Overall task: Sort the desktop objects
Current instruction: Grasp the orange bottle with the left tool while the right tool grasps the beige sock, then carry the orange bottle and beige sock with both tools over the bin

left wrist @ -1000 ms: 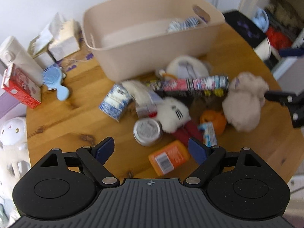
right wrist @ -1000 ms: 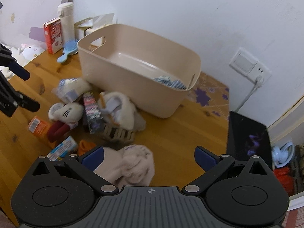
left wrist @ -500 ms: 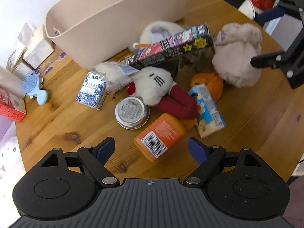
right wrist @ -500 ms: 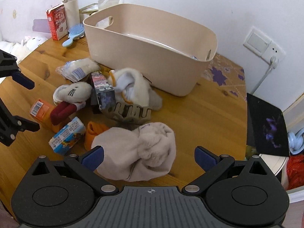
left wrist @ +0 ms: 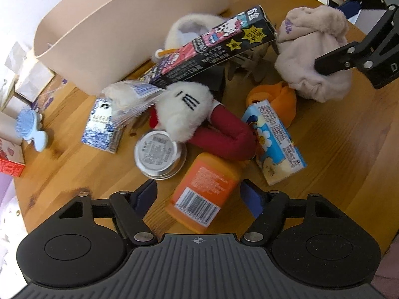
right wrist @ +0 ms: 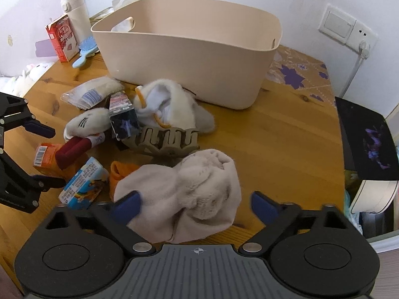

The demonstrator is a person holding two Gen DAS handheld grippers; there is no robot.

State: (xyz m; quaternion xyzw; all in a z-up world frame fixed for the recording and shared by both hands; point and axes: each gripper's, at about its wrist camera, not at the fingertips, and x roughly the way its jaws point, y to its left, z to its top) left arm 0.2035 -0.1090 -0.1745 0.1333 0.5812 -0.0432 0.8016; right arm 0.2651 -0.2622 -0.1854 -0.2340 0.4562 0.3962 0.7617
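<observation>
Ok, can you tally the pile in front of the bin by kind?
Soft items: 4 (white toy, fluffy white piece, beige bundle, orange cloth)
Boxes: 3 (Hello Kitty box, blue carton, orange container)
Packets: 2 (patterned packet, clear packet)
Round tin: 1
Hair claw: 1
Total: 11

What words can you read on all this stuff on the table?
"盲盒": long black cartoon box, top corner.
"正版授权": yellow star on the same box.
Purple letters on the beige plush: too blurred.
Orange bottle: barcode, print too small.
Blue carton, round tin, blue-white packet: print too small.
</observation>
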